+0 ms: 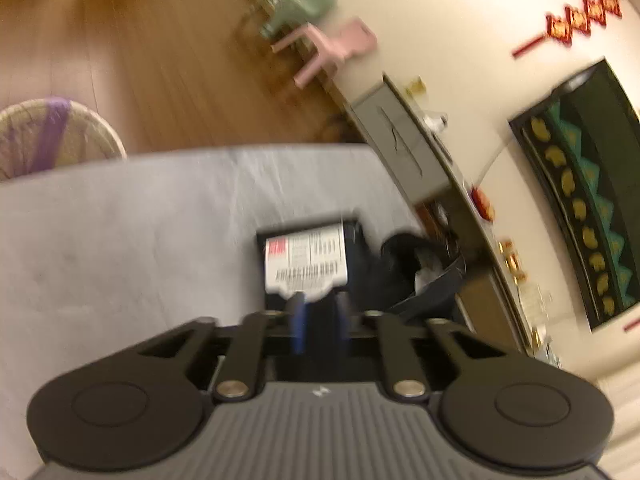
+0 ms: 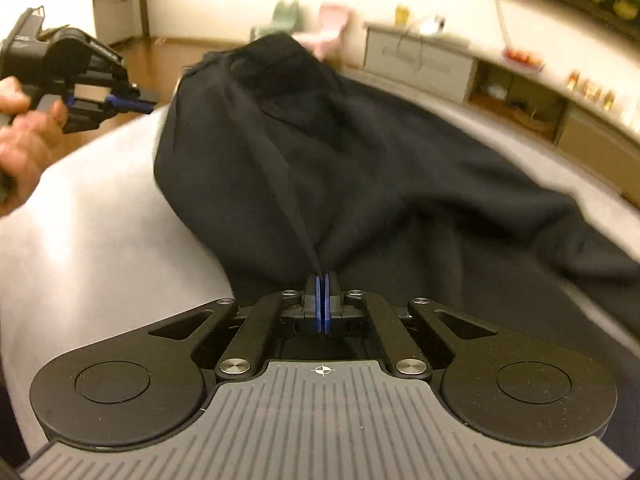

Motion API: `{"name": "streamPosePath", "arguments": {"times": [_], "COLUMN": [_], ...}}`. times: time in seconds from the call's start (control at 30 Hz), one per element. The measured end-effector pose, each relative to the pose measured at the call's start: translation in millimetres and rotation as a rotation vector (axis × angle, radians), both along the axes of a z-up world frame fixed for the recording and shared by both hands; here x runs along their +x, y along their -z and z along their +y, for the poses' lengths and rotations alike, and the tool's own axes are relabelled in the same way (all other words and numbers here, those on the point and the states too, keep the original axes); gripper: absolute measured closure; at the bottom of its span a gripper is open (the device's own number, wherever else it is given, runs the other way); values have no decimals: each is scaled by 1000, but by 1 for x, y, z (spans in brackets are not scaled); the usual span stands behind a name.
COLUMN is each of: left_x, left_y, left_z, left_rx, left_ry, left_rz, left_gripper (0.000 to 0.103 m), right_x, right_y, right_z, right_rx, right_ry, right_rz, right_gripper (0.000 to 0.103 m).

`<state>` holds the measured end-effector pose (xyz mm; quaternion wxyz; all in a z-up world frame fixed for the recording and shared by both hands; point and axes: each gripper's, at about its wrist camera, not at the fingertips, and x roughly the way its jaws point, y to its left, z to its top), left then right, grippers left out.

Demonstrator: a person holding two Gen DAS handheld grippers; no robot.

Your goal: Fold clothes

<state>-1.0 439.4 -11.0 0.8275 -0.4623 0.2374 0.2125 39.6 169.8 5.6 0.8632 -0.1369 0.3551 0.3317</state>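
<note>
While my right gripper [image 2: 322, 280] pinched the black garment [image 2: 340, 152] and my left gripper [image 1: 320, 300] stood part-open, empty, I judged an even, taut pull best.

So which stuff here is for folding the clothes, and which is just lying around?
For the folding:
- black garment, with its white tag
- right claw, pinching the garment
- left claw, held in a hand
- grey table

Just lying around:
- pink chair
- green chair
- woven basket
- low cabinet
</note>
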Motion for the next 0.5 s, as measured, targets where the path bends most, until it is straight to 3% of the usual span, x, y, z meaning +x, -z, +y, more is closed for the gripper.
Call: {"name": "streamPosePath", "arguments": {"times": [0.03,0.07,0.1,0.13,0.2,0.3,0.33,0.37,0.4,0.43,0.47,0.5], "left_x": [-1,3,8,12,22,42,51,60,62,65,71,75], "left_y": [-6,-13,-15,-18,-10,10,15,21,25,26,25,26], "left_z": [-1,-4,-6,-9,-8,-6,-6,-6,-6,-8,-9,-9], "left_rx": [29,68,90,113,75,3,-2,-7,2,22,46,66], "left_ry": [-17,-27,-33,-39,-24,24,41,58,62,68,76,88], "left_rz": [-2,10,27,44,49,80,108,135,148,149,159,172], "left_gripper": [67,53,46,46,46,45,45,46,46,47,52,72], "right_x": [-1,-3,-4,-6,-4,7,10,13,19,26,31,35], "right_y": [-1,-4,-7,-12,-18,-15,-14,-13,-8,-1,2,-2], "right_z": [1,3,7,12,28,64,77,89,100,107,109,104], "right_rx": [13,24,35,50,53,-16,-39,-62,-94,-126,-135,-102], "right_ry": [6,14,20,22,-2,-78,-103,-128,-153,-174,-171,-140], "right_rz": [-3,-15,-32,-58,-97,-130,-140,-151,-143,-112,-98,-94], "right_gripper": [99,91,76,67,42,39,40,50,81,102,103,103]}}
